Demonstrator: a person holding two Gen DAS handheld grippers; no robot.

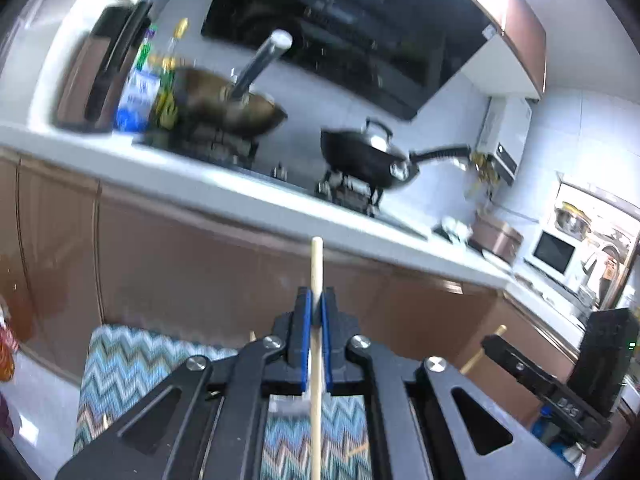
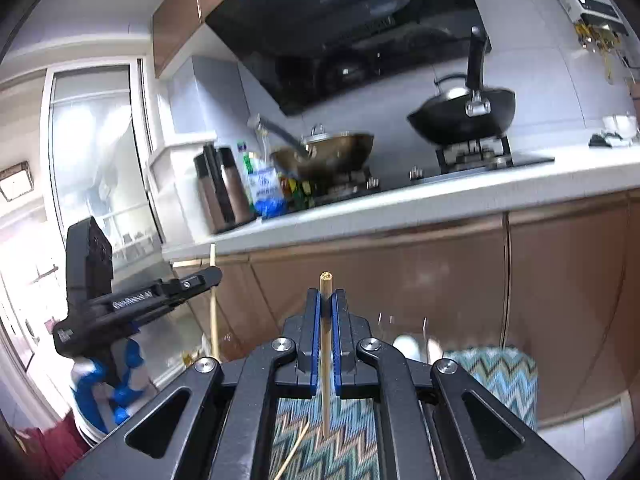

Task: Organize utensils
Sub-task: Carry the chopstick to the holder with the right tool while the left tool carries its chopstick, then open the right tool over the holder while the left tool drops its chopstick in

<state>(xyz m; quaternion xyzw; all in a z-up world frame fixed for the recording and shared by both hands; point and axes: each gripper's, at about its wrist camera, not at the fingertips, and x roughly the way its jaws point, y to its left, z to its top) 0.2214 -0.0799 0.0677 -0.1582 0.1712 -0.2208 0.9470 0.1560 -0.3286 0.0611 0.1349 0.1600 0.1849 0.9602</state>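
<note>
My left gripper (image 1: 316, 304) is shut on a pale wooden chopstick (image 1: 316, 264) that stands upright between its blue pads, its end sticking up above them. My right gripper (image 2: 326, 302) is shut on another wooden chopstick (image 2: 325, 284), also upright. Both are held above a zigzag-patterned mat (image 1: 124, 364) that also shows in the right wrist view (image 2: 496, 372). More chopsticks lie on the mat (image 2: 296, 448). The right gripper shows at the right of the left view (image 1: 540, 380), the left gripper at the left of the right view (image 2: 132, 300).
A white countertop (image 1: 224, 188) over brown cabinets (image 1: 200, 264) carries a hob with a brass-coloured wok (image 1: 228, 108) and a black lidded wok (image 1: 360, 152). Bottles and a blue packet (image 1: 138, 100) stand at its left end. A black range hood (image 1: 344, 28) hangs above.
</note>
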